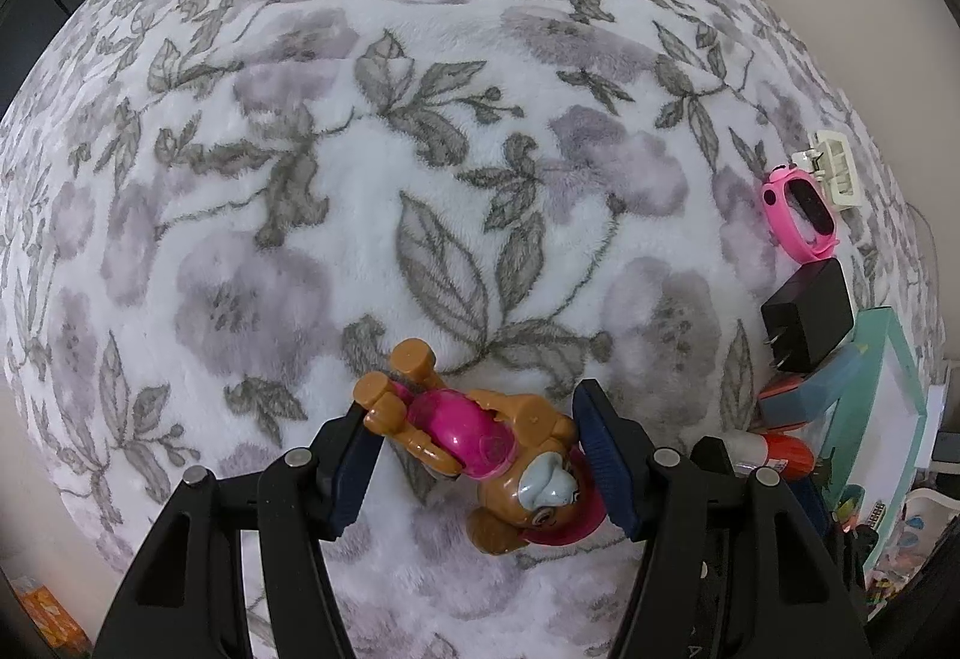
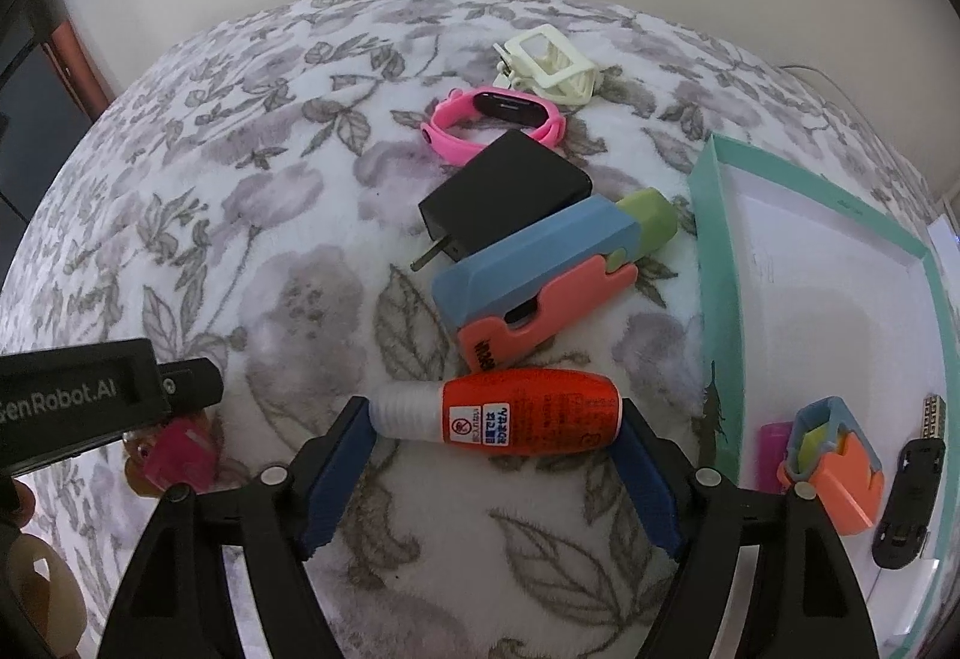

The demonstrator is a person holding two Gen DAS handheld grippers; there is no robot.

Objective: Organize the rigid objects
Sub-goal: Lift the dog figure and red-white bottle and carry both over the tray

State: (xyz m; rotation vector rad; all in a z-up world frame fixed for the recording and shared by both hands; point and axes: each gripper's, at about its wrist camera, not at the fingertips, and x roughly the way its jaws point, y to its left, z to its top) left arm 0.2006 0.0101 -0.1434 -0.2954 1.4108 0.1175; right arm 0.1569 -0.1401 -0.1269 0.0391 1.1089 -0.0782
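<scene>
A brown and pink toy dog (image 1: 474,437) lies on its back across my left gripper (image 1: 471,401). Both blue pads touch it, one at the legs and one at the head, so the gripper is shut on it. In the right wrist view this gripper shows at the left edge, with the pink toy (image 2: 177,455) under it. A red glue bottle (image 2: 528,413) with a white cap lies on the floral blanket (image 2: 252,239). It lies sideways between the tips of my right gripper (image 2: 493,407), whose jaws stand wide and do not squeeze it.
Beyond the bottle lie a blue, coral and green toy knife (image 2: 540,275), a black charger (image 2: 510,191), a pink wristband (image 2: 480,119) and a cream hair clip (image 2: 552,59). At the right a teal box (image 2: 717,251) holds a small toy knife (image 2: 834,467), a black toy car (image 2: 909,503) and a pink piece.
</scene>
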